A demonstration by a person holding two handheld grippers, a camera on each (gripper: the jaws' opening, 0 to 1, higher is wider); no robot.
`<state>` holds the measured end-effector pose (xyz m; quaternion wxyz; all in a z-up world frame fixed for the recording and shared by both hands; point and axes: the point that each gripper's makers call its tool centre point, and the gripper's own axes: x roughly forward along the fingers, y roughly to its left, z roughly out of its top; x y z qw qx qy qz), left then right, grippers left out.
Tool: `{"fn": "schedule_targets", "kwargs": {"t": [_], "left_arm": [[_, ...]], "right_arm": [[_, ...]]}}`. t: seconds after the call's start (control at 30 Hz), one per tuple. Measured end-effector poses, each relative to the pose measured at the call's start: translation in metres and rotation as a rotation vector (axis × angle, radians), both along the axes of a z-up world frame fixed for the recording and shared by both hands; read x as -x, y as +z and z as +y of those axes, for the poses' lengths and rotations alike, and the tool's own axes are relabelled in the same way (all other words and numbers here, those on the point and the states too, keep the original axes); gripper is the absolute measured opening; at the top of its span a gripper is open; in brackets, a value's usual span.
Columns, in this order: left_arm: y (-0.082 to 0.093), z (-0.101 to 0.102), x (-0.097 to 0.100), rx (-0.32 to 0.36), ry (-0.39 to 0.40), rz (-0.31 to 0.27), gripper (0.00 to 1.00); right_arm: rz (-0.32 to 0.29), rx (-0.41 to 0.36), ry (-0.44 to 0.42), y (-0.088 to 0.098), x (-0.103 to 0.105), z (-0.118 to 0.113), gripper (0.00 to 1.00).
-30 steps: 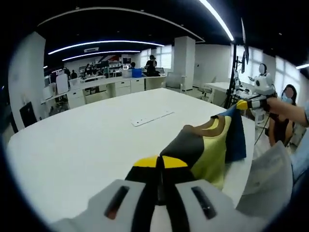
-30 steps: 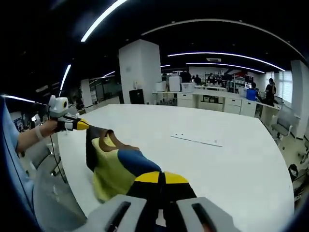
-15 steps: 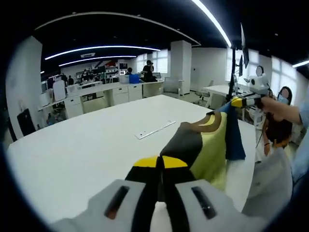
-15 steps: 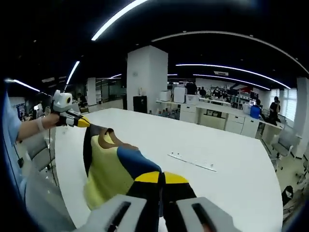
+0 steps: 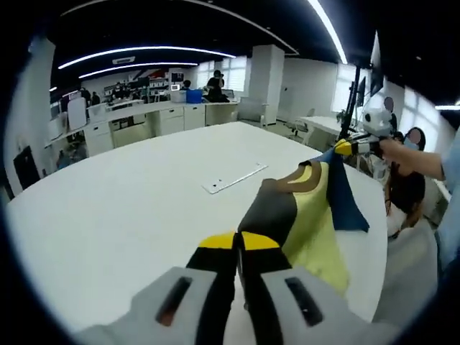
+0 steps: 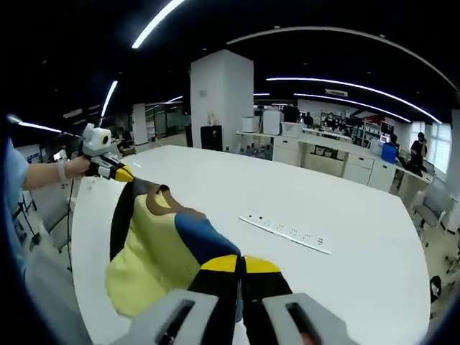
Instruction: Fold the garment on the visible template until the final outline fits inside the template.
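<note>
A yellow garment (image 5: 310,215) with a grey shoulder, a brown collar and a navy panel hangs stretched between my two grippers above a white table (image 5: 108,215). My left gripper (image 5: 238,241) is shut on the grey shoulder at the bottom of the left gripper view. In that view my right gripper (image 5: 343,147), held by a hand, pinches the far navy corner. In the right gripper view the right gripper (image 6: 241,264) is shut on the navy shoulder of the garment (image 6: 154,244). The left gripper (image 6: 123,174) holds the far corner at the left.
A flat white strip (image 5: 233,177) lies in the middle of the table, also seen as the strip (image 6: 284,231) in the right gripper view. The table's edge (image 6: 79,237) runs below the garment. Desks, a pillar (image 6: 219,100) and people stand far behind.
Both grippers keep their hold. The garment has risen and spread wider between them, and its lower edge now hangs further over the table. Both cameras shifted.
</note>
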<state>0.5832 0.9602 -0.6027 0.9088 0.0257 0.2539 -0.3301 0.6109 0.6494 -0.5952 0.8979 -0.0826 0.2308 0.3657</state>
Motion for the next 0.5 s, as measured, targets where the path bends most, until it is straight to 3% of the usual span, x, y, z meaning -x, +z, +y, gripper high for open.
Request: {"fn": "schedule_targets", "kwargs": {"t": [0.27,0.43,0.5], "left_arm": [[-0.050,0.009,-0.033,0.035,0.071,0.079,0.00],[-0.087,0.006,-0.046,0.012,0.086,0.136,0.00],[-0.095,0.006,-0.052,0.021,0.095,0.146,0.00]], "right_arm": [[0.098,0.024,0.014,-0.049,-0.044,0.006,0.00],[0.177,0.047,-0.007,-0.089,-0.067,0.007,0.00],[0.191,0.093,0.007,-0.104,-0.070,0.008,0.00]]}}
